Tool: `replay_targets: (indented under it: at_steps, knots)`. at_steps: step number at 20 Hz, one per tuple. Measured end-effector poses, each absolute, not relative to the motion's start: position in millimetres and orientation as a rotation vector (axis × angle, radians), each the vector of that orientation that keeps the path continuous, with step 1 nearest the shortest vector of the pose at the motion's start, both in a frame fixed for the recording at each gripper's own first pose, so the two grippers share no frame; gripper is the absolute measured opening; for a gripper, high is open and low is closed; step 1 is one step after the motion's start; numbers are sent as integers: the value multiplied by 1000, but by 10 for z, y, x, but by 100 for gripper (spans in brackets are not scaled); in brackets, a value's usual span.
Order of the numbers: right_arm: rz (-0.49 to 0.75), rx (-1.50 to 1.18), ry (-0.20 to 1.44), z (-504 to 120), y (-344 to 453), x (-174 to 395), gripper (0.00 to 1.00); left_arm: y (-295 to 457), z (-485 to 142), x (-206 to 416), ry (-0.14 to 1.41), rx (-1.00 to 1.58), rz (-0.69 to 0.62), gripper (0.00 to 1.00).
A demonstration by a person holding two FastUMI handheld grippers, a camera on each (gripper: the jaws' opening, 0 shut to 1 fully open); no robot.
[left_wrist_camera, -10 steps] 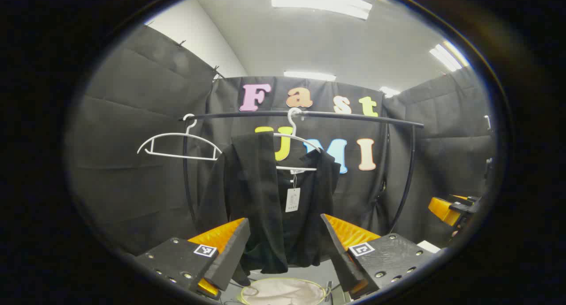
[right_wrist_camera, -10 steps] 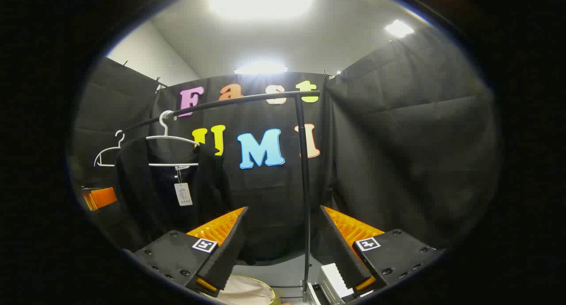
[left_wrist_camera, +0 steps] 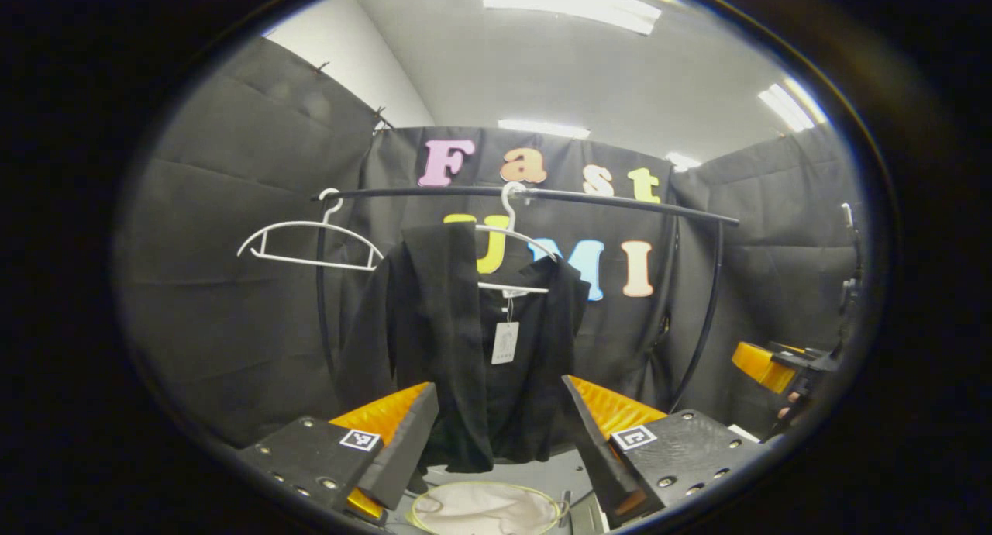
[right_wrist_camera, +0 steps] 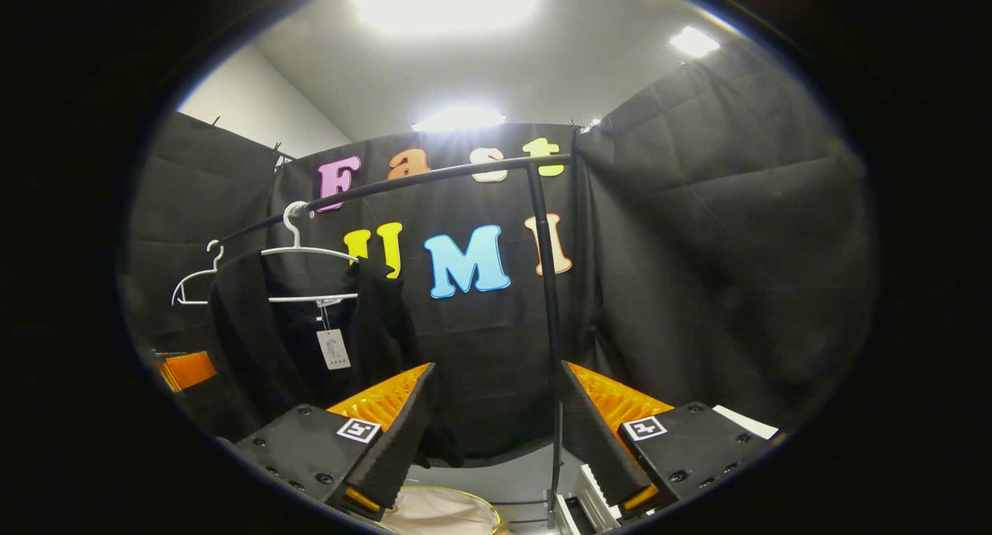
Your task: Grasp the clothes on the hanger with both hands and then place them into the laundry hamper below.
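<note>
Two tools are being held up toward the clothes rail, each with its jaws spread wide and nothing between them. In the left gripper view, the left tool (left_wrist_camera: 496,434) is being aimed straight at the black garment (left_wrist_camera: 465,349), whose lower hem is seen in the gap between the fingers, well apart from them. In the right gripper view, the right tool (right_wrist_camera: 496,434) is being pointed past the rail's right upright (right_wrist_camera: 546,302), with the garment off to its left. At the right edge of the left gripper view, the right tool is being cut off, with fingertips of the holding hand (left_wrist_camera: 790,411) barely made out. Below the garment, the pale mouth of the laundry hamper (left_wrist_camera: 484,508) is being partly hidden by the fingers. Open room is being left between the tools and the cloth. The garment is hanging on a white hanger (left_wrist_camera: 515,248) from the black rail (left_wrist_camera: 527,198); a paper tag (left_wrist_camera: 504,343) is dangling inside it. A second, bare hanger (left_wrist_camera: 310,240) is hanging farther left.
</note>
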State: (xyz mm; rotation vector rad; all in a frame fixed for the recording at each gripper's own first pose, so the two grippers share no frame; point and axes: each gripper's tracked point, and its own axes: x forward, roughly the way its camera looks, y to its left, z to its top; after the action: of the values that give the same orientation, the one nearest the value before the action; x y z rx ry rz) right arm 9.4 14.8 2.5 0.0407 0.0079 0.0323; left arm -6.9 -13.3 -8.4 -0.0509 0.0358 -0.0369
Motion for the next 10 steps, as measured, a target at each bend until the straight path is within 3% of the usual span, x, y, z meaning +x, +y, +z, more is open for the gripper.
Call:
replay_targets:
  at_steps: [10]
  knots:
    - [52, 42, 72, -48, 311, 87, 98, 26, -242, -25, 88, -104, -18, 92]
